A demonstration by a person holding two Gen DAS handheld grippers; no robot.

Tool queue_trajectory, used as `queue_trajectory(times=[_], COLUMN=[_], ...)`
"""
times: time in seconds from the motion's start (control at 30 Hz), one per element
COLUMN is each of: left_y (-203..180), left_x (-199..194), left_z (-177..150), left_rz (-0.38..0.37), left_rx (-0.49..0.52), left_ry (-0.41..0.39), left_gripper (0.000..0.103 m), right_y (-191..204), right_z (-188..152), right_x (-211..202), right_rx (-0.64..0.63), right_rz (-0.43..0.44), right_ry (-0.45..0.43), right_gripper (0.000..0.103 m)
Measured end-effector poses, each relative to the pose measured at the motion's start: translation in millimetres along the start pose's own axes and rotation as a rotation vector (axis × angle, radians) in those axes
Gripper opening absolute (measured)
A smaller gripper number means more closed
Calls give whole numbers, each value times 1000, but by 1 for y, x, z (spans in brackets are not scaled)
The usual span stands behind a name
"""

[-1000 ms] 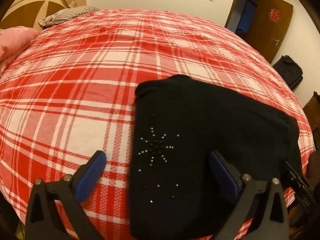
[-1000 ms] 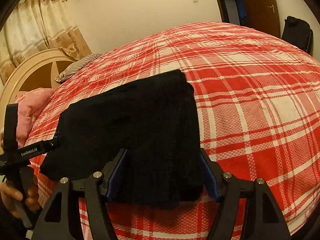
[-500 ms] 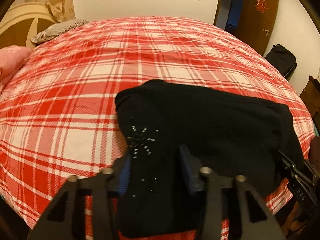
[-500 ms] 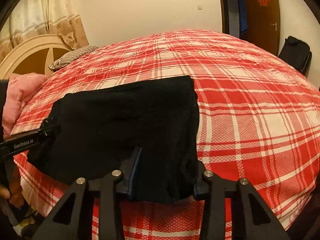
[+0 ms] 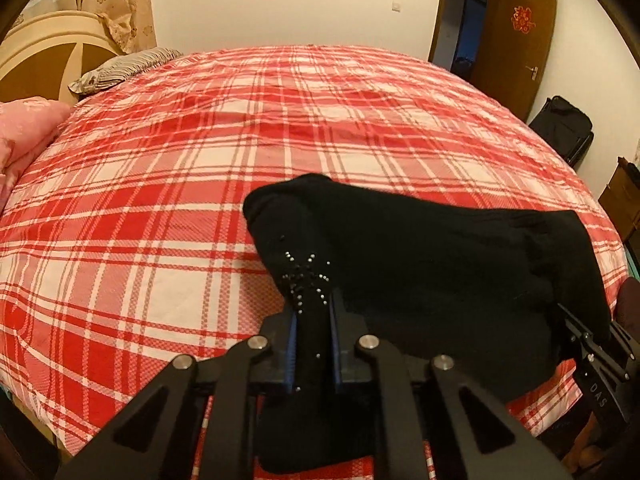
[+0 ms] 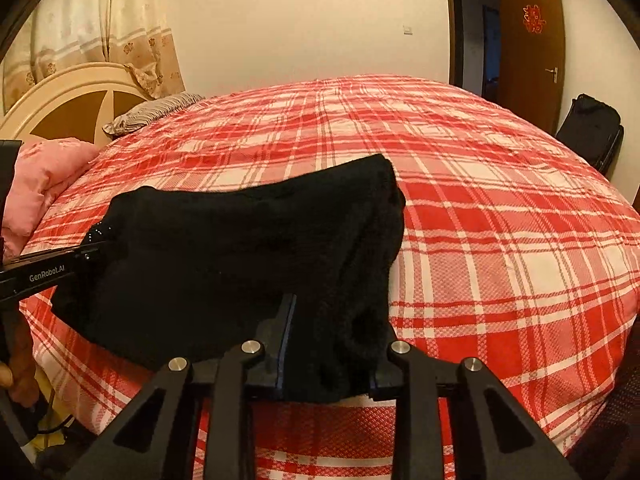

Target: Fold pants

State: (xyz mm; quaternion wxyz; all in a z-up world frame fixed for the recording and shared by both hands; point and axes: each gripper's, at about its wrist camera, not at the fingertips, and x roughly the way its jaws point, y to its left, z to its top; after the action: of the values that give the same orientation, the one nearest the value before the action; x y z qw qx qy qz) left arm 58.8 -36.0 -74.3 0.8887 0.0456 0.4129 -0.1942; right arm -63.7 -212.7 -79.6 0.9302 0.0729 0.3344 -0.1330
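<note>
Left wrist view: left gripper (image 5: 313, 354) is clamped tight on the near left corner of the pants (image 5: 440, 264), black fabric bunched between the blue pads, beaded star pattern (image 5: 306, 276) just above the grip. The pants lie already folded into a compact rectangle at the near edge of the bed (image 5: 200, 168), the held corner pulled up off the sheet. The right gripper (image 5: 592, 360) shows at the far right edge, at the other near corner. To do the step well, my read: lift both corners together at the same height, keep the edge taut between them, carry it over to the far edge and lay it down square; a lopsided pull would skew the layers.

Right wrist view: right gripper (image 6: 328, 356) is closed on the near right corner of the pants (image 6: 240, 256), a thick wad of cloth filling the gap between the fingers. The left gripper (image 6: 86, 254) reaches in from the left, gripping the opposite corner. The thick bundle may slip, so grip deep.

Surface: red-and-white plaid sheet, soft, mostly flat, mild wrinkles. Room: round headboard (image 6: 68, 108), striped pillow (image 6: 156, 110), pink quilt (image 6: 44, 176) at left, curtain (image 6: 100, 20), brown door (image 6: 532, 48) ajar, black bag (image 6: 590, 132) by the wall. Warm dim light.
</note>
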Motion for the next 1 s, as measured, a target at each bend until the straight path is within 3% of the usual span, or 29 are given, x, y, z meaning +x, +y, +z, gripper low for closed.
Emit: queue_trajectory(times=[0.3, 0.47, 1.0], left_y=[0, 12, 16], left_x=[-12, -16, -27], left_z=[6, 5, 17], left_rz=[-8, -61, -43], left_rx=[1, -45, -36], left_ry=[-28, -40, -74], left_gripper=[14, 14, 13], right_y=[4, 7, 22], right_z=[10, 11, 28], right_x=[-13, -17, -30], right_rx=[-21, -13, -57], right_rz=[5, 10, 8], right_ry=[-45, -55, -101], right_gripper=[28, 28, 28])
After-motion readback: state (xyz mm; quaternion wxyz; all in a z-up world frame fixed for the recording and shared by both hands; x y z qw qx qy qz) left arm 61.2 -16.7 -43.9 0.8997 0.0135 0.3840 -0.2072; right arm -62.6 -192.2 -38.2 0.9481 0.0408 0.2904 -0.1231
